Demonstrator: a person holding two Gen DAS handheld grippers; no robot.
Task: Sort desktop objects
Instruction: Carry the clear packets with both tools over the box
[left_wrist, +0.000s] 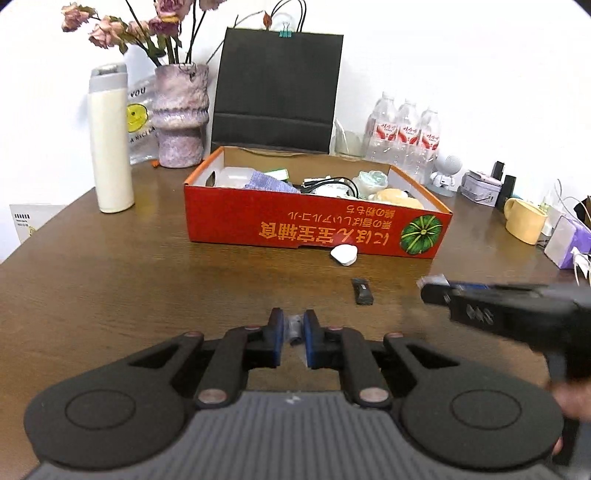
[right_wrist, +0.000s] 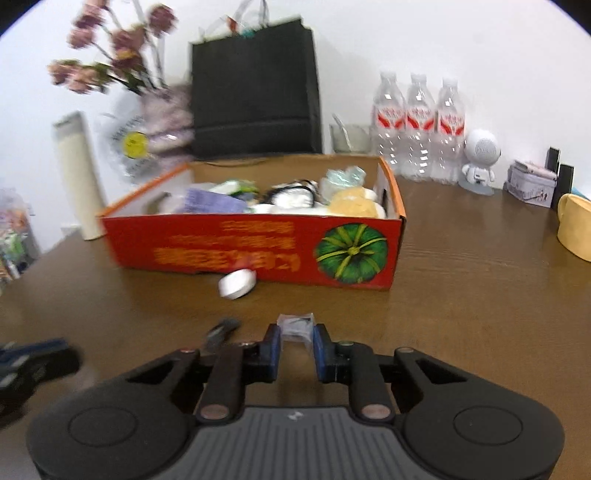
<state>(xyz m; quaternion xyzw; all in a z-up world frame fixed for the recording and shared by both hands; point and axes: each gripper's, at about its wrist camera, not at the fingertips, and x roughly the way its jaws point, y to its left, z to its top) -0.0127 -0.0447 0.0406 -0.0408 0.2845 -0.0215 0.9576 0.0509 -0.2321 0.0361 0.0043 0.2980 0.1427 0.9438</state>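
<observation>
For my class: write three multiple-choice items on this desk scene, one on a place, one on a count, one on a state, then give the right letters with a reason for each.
1. Where does the white round object lie?
A. inside the red cardboard box
B. on the table in front of the box
C. on the yellow mug

2. How many clear water bottles stand together?
A. two
B. three
C. five

3. How does the left gripper stand?
A. wide open, nothing between its jaws
B. shut on a small clear object
C. out of view

Answers: 1 B, it rests on the wood against the box front; 2 B, three red labels show side by side; 3 B, the blue pads pinch the object.
</observation>
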